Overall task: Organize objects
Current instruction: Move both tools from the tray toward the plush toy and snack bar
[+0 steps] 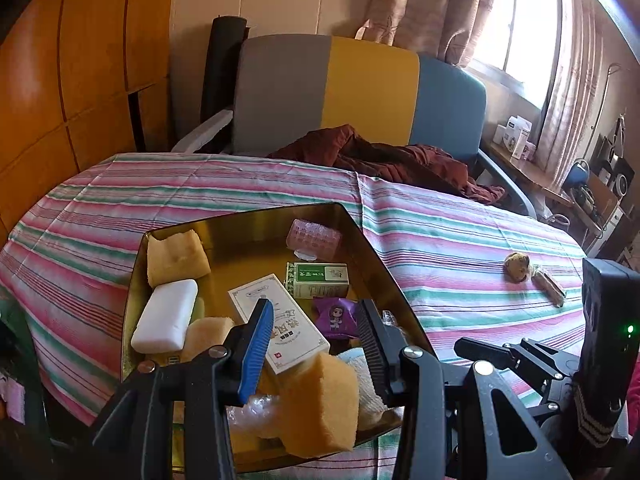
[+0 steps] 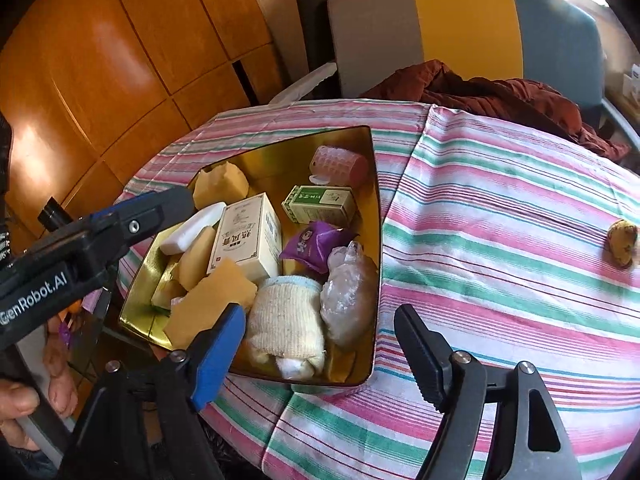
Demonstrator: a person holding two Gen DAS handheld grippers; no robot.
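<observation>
Striped cloth in pink, green and white is covering the desk, and a gold tin is sitting on it, already crowded with small goods.

What is left for you to gather is lying well out to the right of both pairs of jaws: a small brown plush toy with a clear-wrapped stick-shaped item just beside it, both on bare cloth. The toy is looking light and soft, so it is likely to squash rather than slip; you are best closing across its rounded body. The wrapper is looking slick and crinkly, so you would be wise to pinch it across the middle of its length.

Your right gripper is standing wide with nothing between its jaws, hovering above the near right corner of the tin, where a cream rolled sock and a cloudy plastic bundle are lying just ahead of them.

Your left gripper is only part open over the tin's near end; a yellow sponge and a white carton are lying between and below its jaws, yet the pads are standing clear of both, so it is holding nothing.

Beyond the desk, a grey, yellow and blue chair is carrying a heap of maroon cloth.
</observation>
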